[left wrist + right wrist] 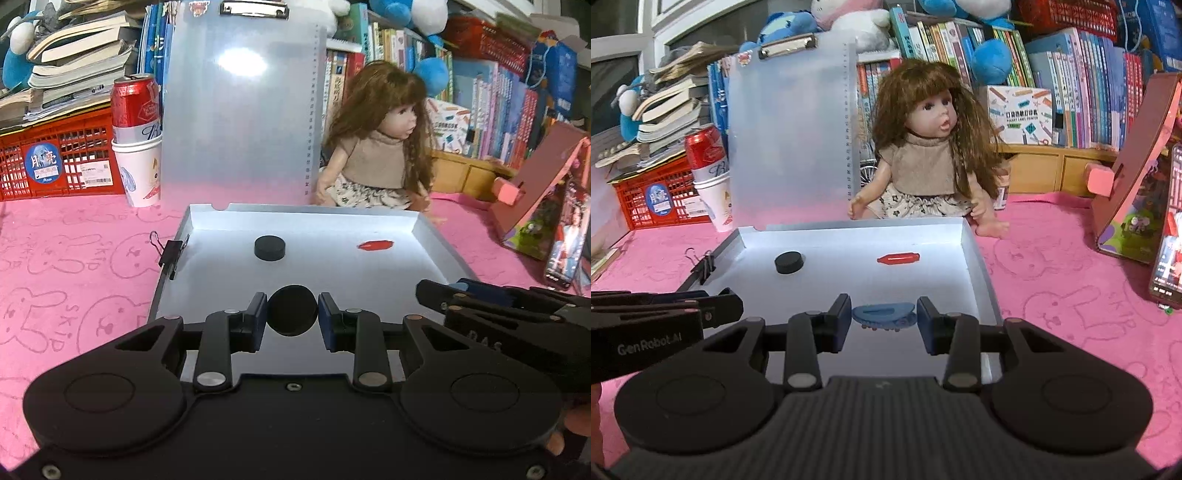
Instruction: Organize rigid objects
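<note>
left claw (pixel 292 318) — pinching black disc (pixel 292 311) | right claw (pixel 884 320) — spread around blue clip (pixel 884 314) | white tray (pixel 975 266)

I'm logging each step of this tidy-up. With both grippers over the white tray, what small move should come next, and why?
Probably lower the left gripper and release its black disc onto the white tray. The disc sits clamped between the fingers above bare tray floor, near the other black disc. The right gripper brackets a blue clip.
</note>
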Available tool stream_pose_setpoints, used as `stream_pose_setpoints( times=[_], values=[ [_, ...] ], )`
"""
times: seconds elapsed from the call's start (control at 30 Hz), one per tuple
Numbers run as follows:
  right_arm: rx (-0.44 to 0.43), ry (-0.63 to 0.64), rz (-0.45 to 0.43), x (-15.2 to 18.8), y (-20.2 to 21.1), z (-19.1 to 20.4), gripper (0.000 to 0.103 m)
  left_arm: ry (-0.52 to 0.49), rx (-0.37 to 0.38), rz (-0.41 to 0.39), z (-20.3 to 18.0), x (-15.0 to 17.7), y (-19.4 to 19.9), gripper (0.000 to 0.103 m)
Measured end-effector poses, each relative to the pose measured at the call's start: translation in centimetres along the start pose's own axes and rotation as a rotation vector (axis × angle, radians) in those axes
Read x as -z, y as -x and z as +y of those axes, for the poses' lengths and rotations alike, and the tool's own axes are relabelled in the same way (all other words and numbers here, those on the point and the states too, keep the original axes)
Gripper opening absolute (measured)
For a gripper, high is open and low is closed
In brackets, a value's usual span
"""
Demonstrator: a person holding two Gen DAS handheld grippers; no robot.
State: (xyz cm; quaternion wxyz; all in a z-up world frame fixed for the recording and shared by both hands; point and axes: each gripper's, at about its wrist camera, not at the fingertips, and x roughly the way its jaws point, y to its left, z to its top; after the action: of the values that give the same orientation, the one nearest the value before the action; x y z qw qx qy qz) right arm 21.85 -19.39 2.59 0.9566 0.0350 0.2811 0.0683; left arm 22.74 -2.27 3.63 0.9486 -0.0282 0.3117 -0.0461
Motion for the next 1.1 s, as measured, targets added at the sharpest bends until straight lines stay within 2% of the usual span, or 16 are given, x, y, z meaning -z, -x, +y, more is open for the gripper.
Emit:
stream_pose_setpoints(
  times=[0.4, 0.63, 1.1],
  values=[
    [0.010, -0.077, 0.101, -2.8, -4.5, -2.3, 0.044, 0.031, -0.027, 0.091, 1.0, -2.2, -4.9, 0.029],
    [-0.014, -0.107, 0.161, -4.5, -7.2, -3.1, 0.044, 0.029, -0.040, 0.129, 1.1, -3.5, -7.3, 0.029],
    [-0.017, -0.045, 0.224, -5.1, -10.2, -1.6, 0.044, -0.002, -0.053, 0.168, 0.6, -4.4, -10.2, 0.029]
  ],
)
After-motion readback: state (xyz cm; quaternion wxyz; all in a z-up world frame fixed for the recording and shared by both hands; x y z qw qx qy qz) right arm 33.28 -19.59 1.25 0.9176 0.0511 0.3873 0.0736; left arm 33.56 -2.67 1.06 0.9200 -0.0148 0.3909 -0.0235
